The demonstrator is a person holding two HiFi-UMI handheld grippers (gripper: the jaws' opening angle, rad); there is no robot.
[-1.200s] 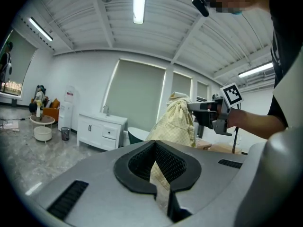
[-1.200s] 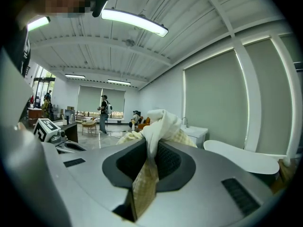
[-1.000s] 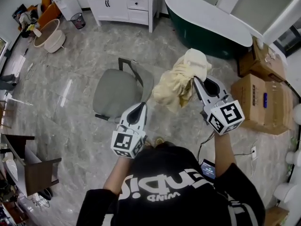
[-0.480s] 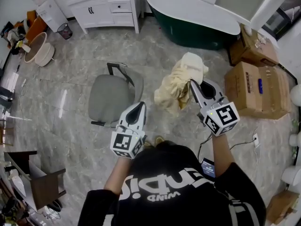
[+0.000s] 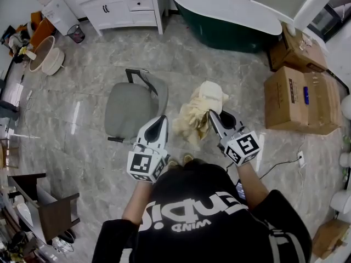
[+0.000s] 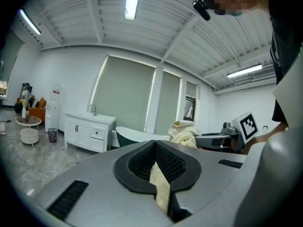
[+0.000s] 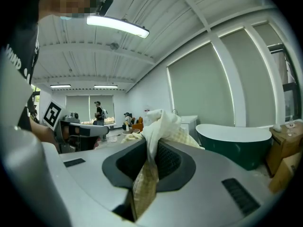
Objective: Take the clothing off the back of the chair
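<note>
A cream, partly checked garment (image 5: pixel 197 109) hangs bunched in the air to the right of the grey office chair (image 5: pixel 131 107), clear of its backrest. My right gripper (image 5: pixel 211 114) is shut on the bunch, and cloth (image 7: pixel 163 126) spills out over its jaws (image 7: pixel 149 148). My left gripper (image 5: pixel 160 120) sits just left of the garment, beside the chair's backrest. Its jaws (image 6: pixel 154 146) are shut, with a strip of checked cloth (image 6: pixel 161 188) pinched between them. From the left gripper view the bunch (image 6: pixel 184 132) shows ahead, next to the right gripper's marker cube.
A dark green bathtub (image 5: pixel 225 7) and a white cabinet (image 5: pixel 123 4) line the far wall. Cardboard boxes (image 5: pixel 296 100) stand at the right. A wooden piece of furniture (image 5: pixel 41 204) is at the lower left, a round basin (image 5: pixel 46 56) at the far left. A cable (image 5: pixel 279 166) lies on the floor.
My right gripper has come down and in towards the person with the garment, which now hangs lower and closer to the left gripper. The left gripper has hardly moved.
</note>
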